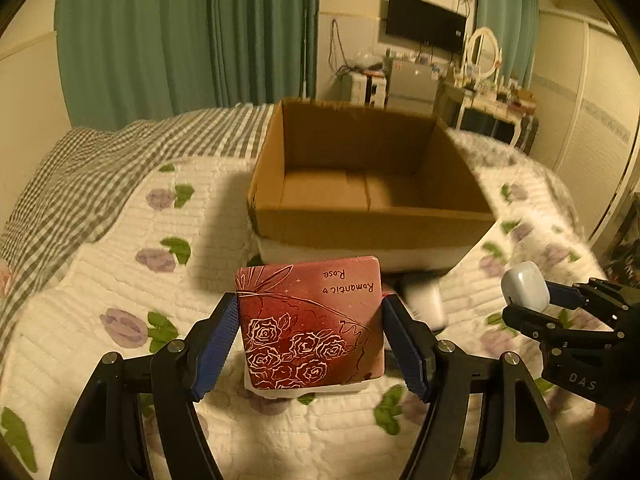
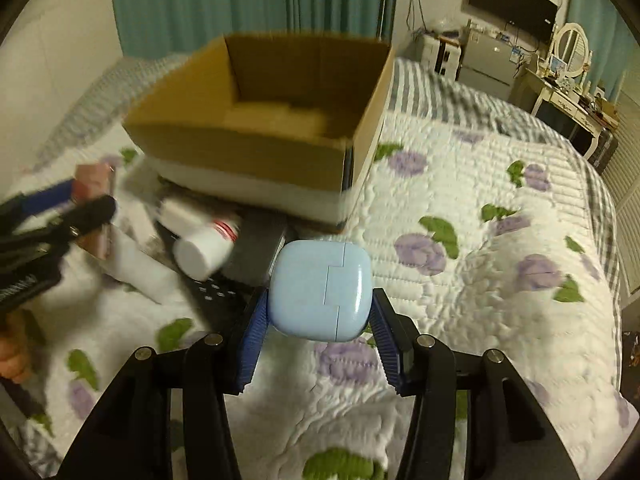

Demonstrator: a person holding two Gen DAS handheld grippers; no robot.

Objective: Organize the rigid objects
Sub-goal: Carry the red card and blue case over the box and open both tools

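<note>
Above a quilted bed, a red box printed "Romantic Rose" is pinched between the pads of the left gripper, its long axis running fingertip to fingertip. A pale blue case is clamped in the right gripper. An open cardboard box is seen directly ahead of both, empty as far as can be seen, the left gripper judged slightly nearer. "DAS" is read on the right gripper's body

The box is dark red with pale line-drawn roses; the case is light blue; the carton is brown; the quilt is white with purple flowers, green leaves.
</note>
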